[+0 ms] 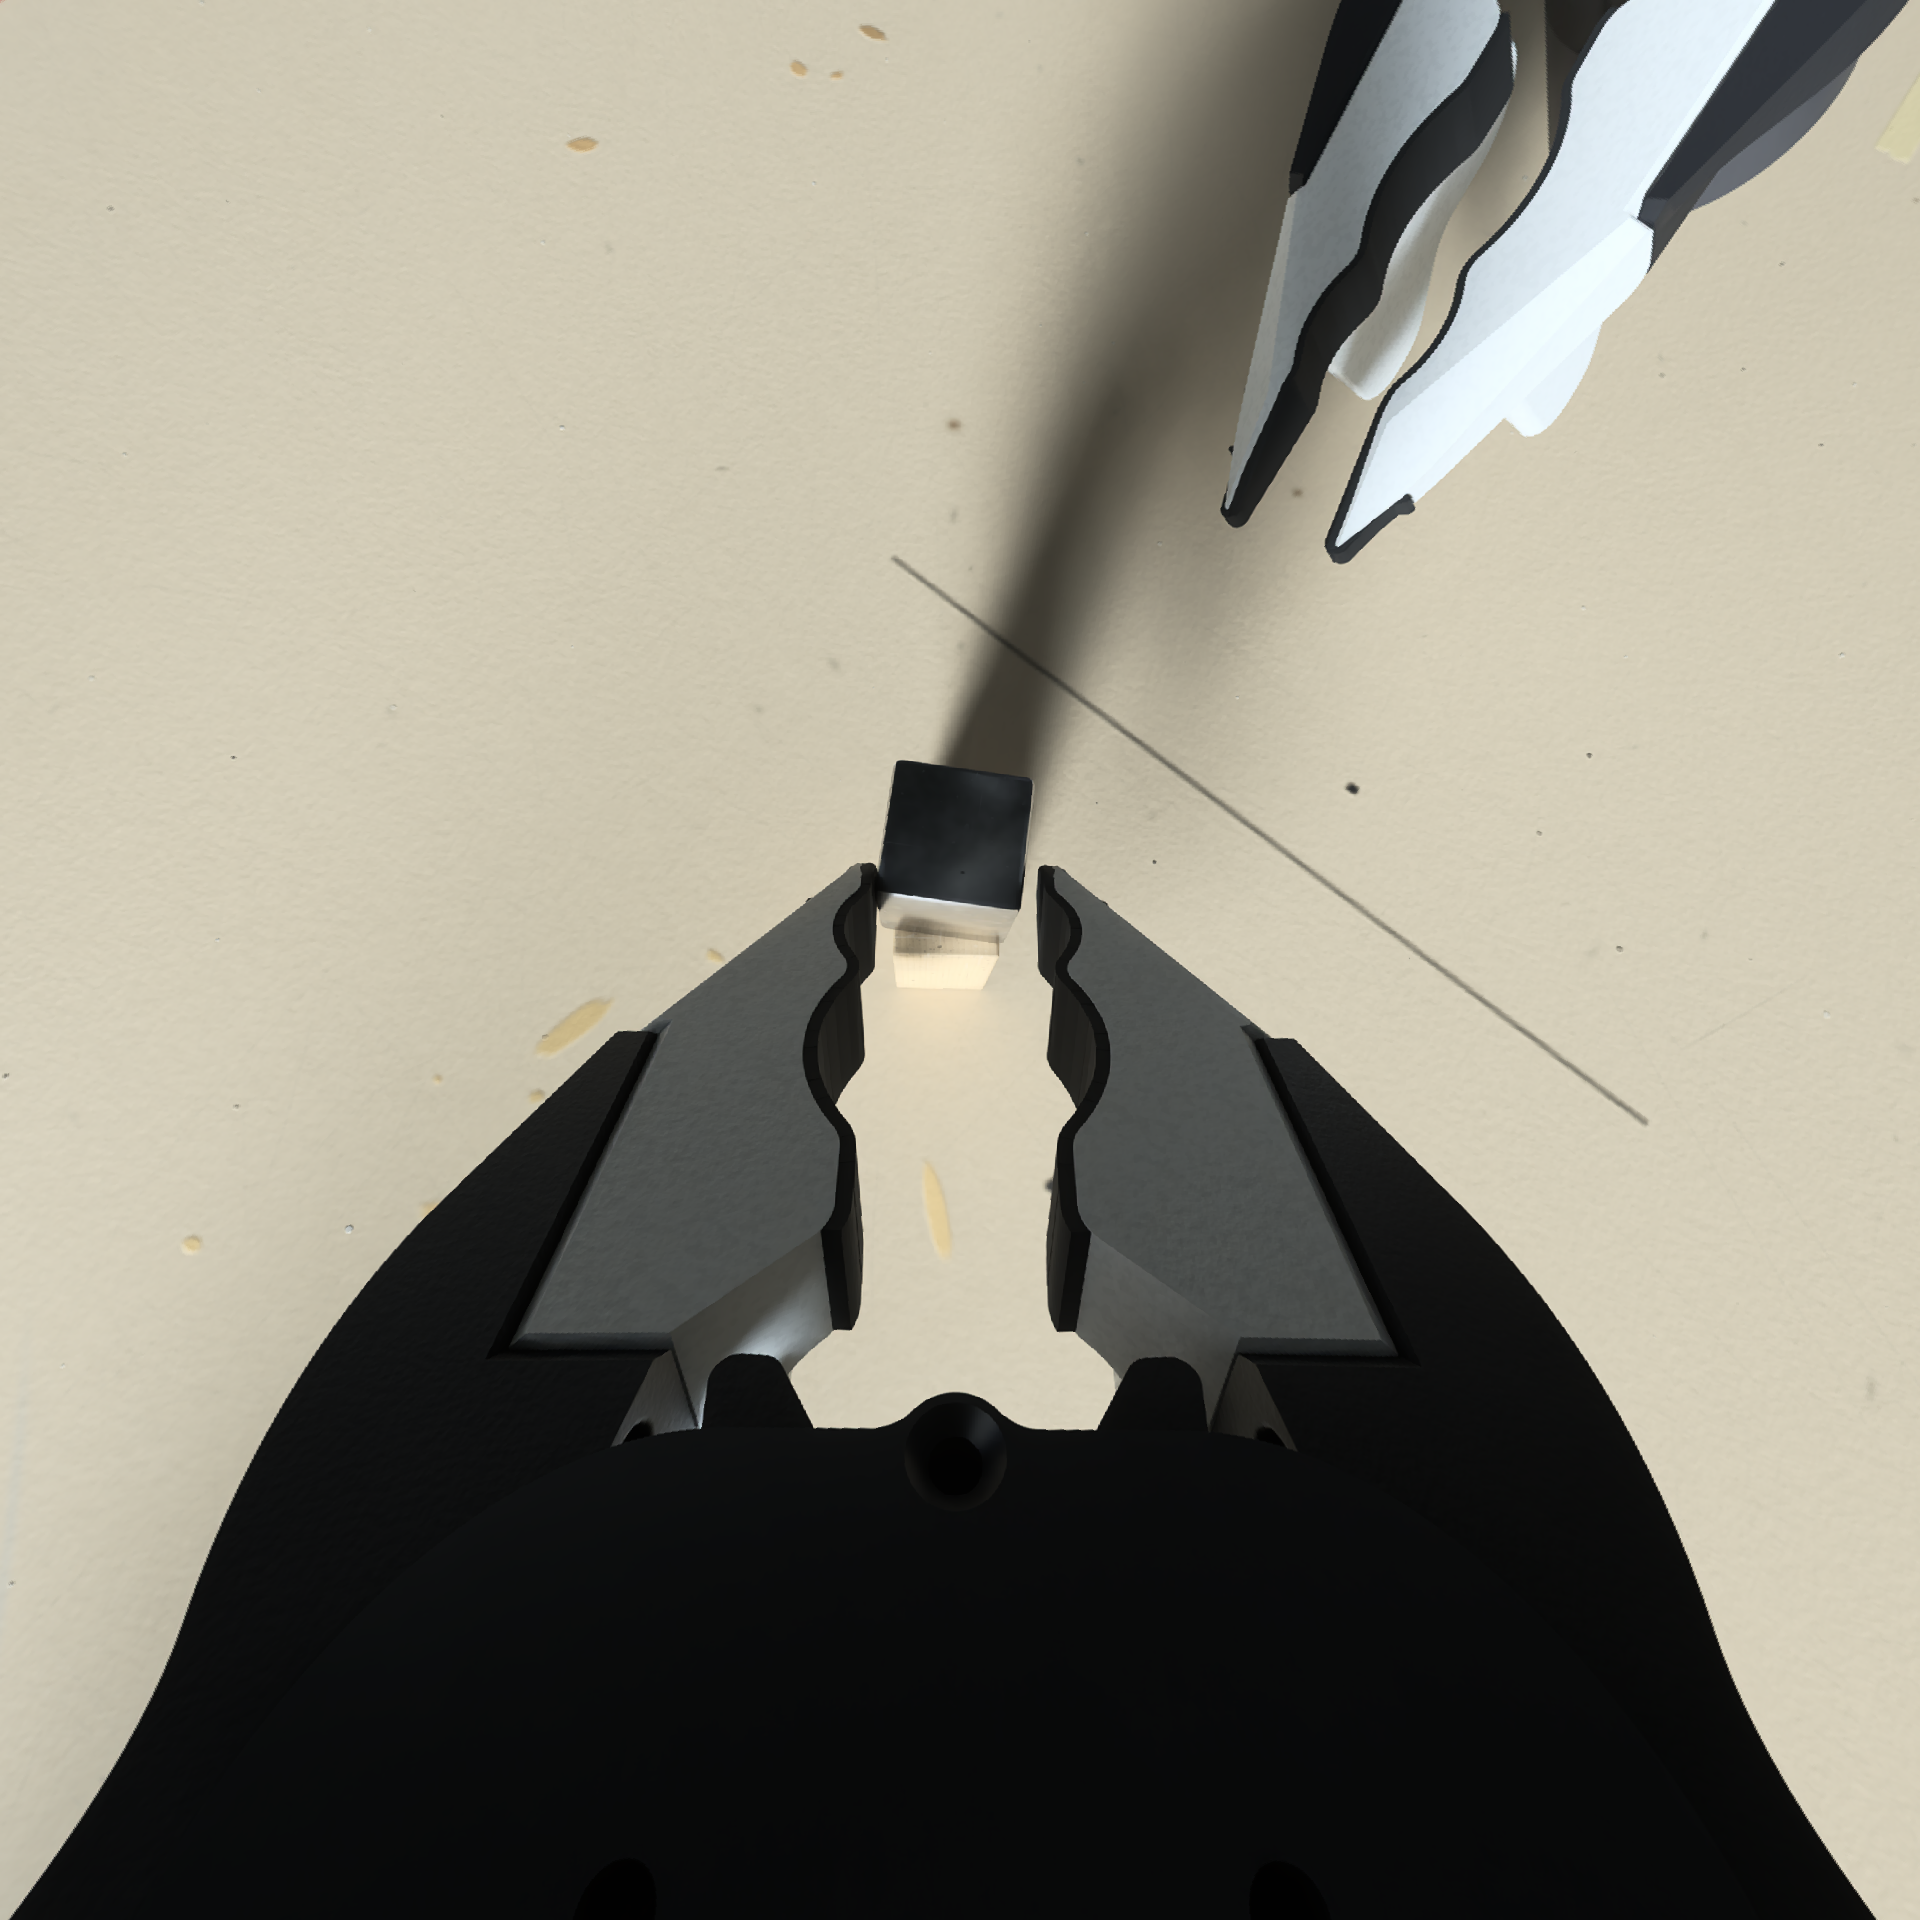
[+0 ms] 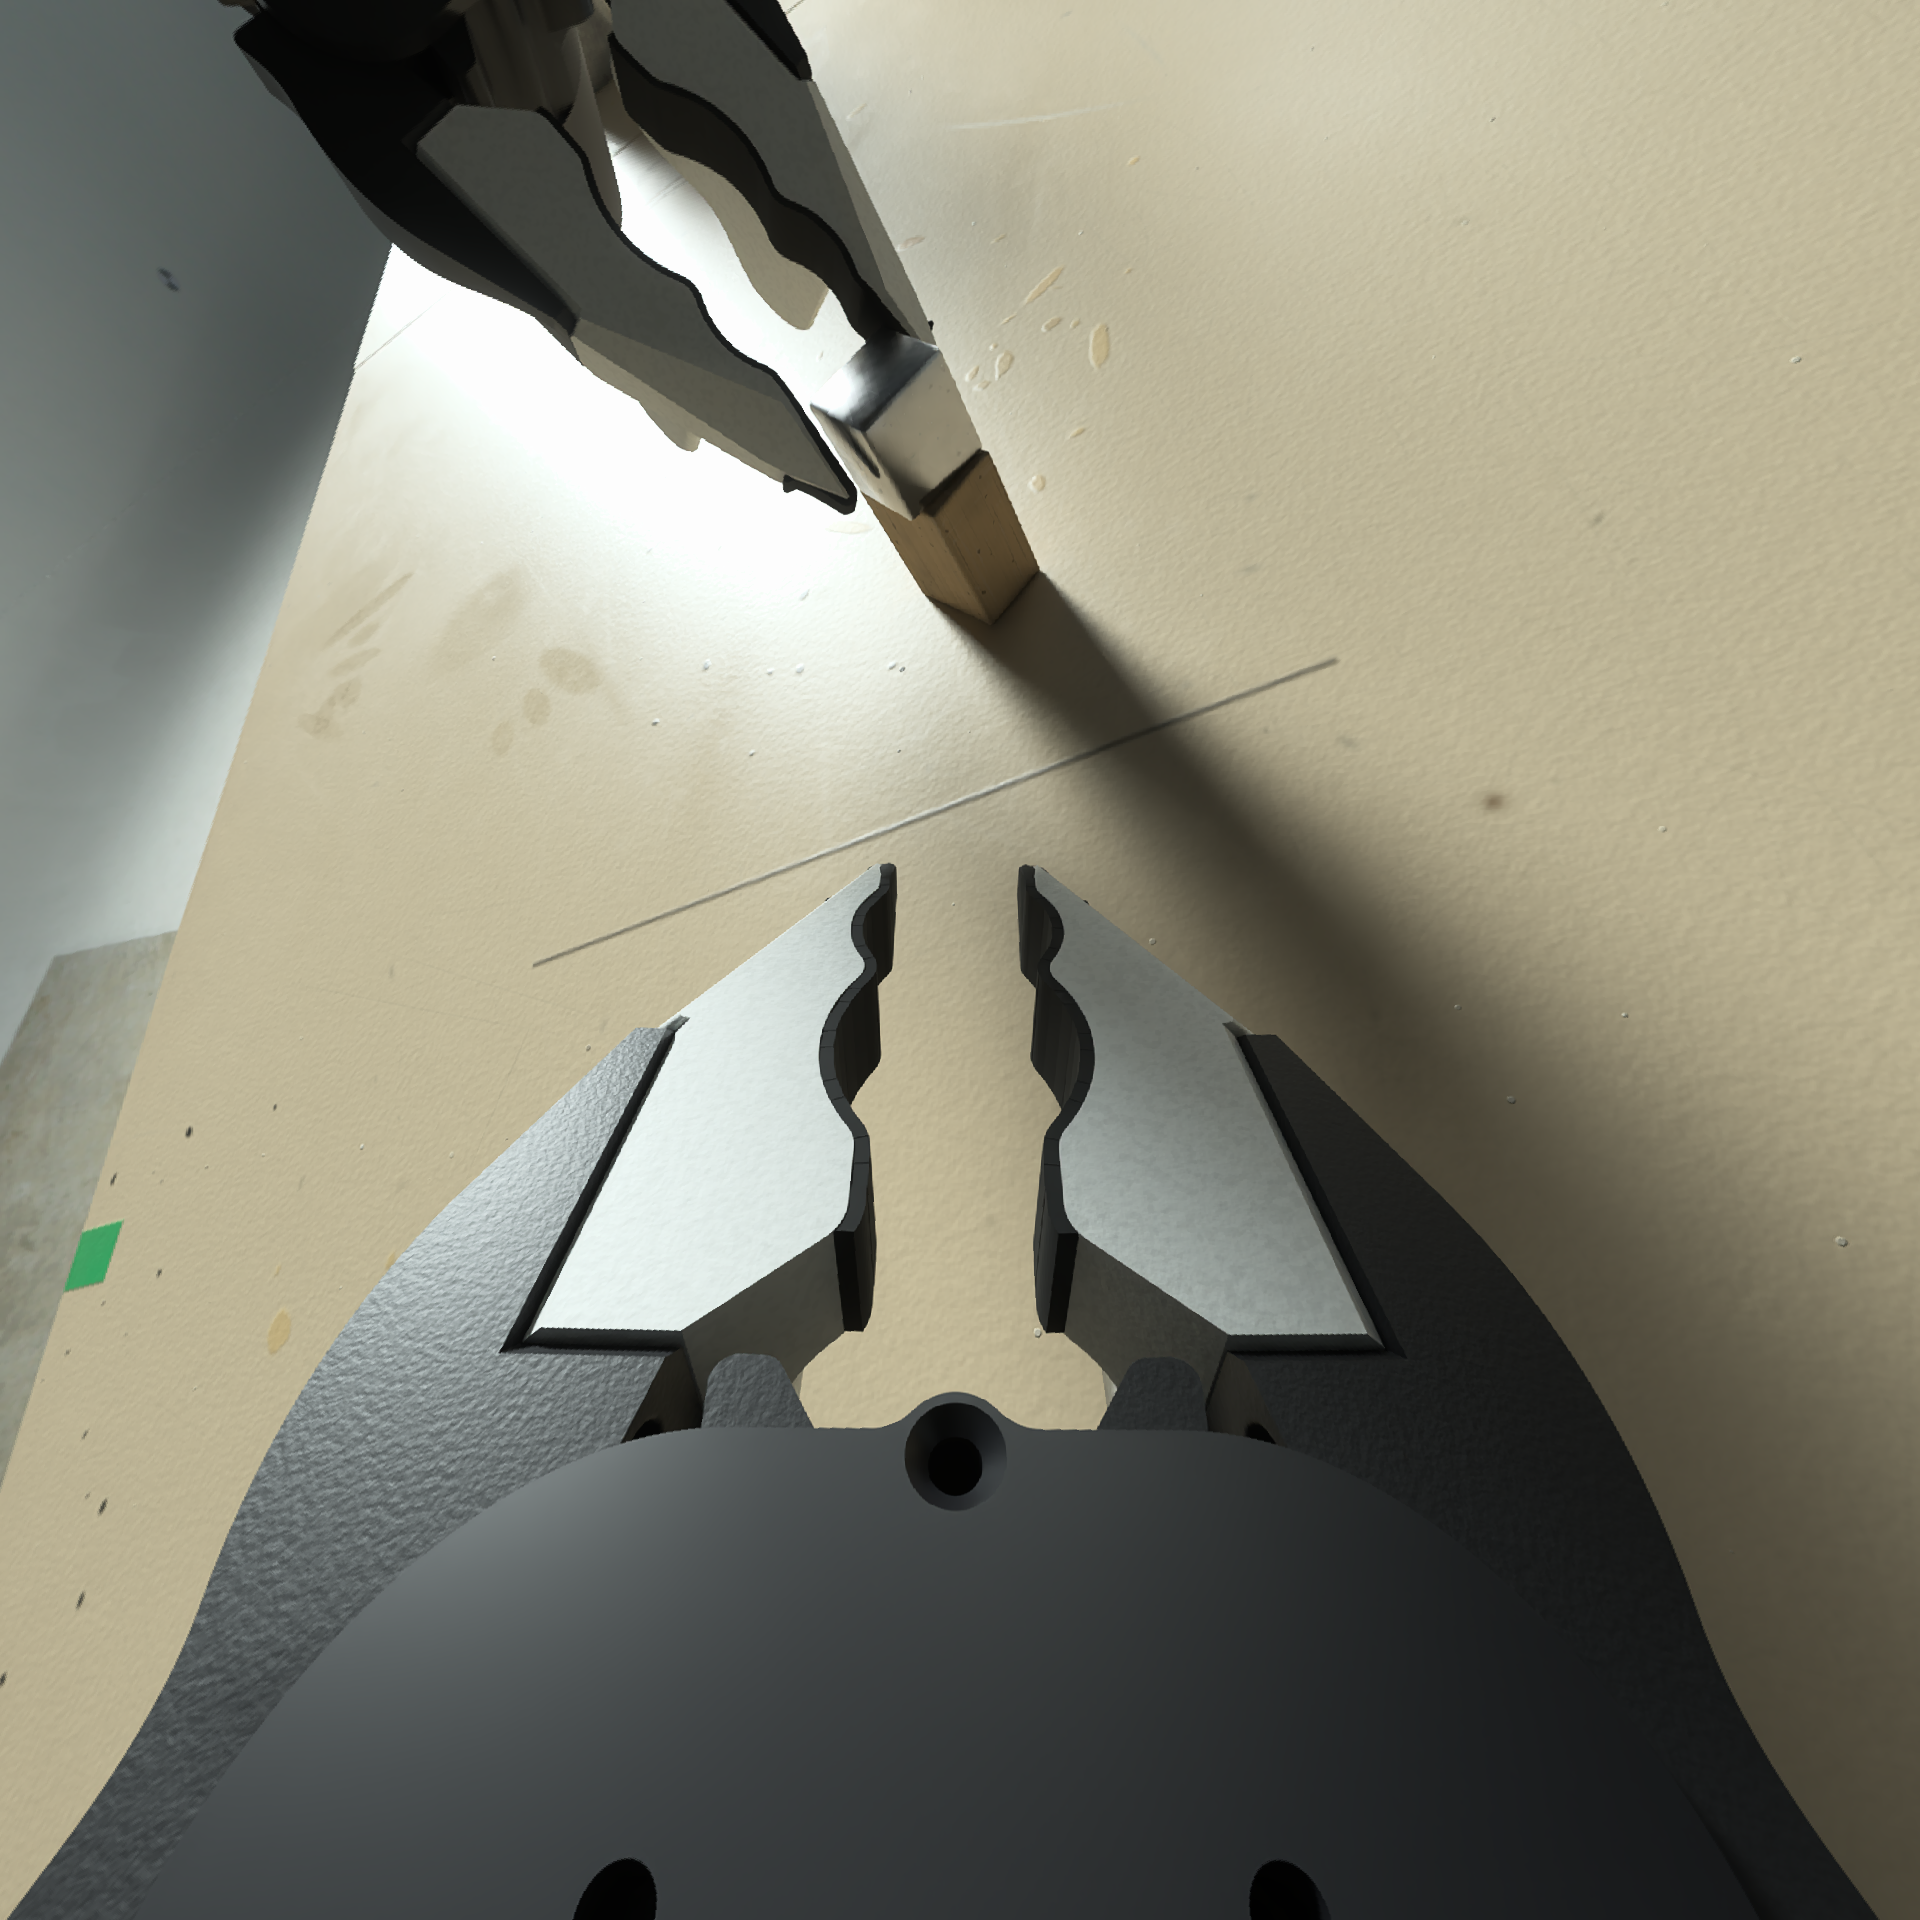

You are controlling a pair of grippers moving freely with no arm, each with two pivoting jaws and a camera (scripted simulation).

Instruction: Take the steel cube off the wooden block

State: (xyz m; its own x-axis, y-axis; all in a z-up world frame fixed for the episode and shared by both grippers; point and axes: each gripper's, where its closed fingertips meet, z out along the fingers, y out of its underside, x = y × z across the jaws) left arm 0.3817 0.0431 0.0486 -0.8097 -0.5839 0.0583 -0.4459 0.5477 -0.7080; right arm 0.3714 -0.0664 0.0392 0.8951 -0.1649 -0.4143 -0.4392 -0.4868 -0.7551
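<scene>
steel cube [image 1: 954, 836] flanked (narrowly), table [image 1: 416, 520] around open

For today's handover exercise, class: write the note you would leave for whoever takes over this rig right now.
Left gripper: open, fingertips on either side of the steel cube, not yet clamped.
Right gripper: open, holding nothing, hovering over bare table short of the stack.
Steel cube sits on top of the wooden block, which stands upright on the table.
Done: approach only.
Left: shut on the cube, lift it off, set it down.
</scene>
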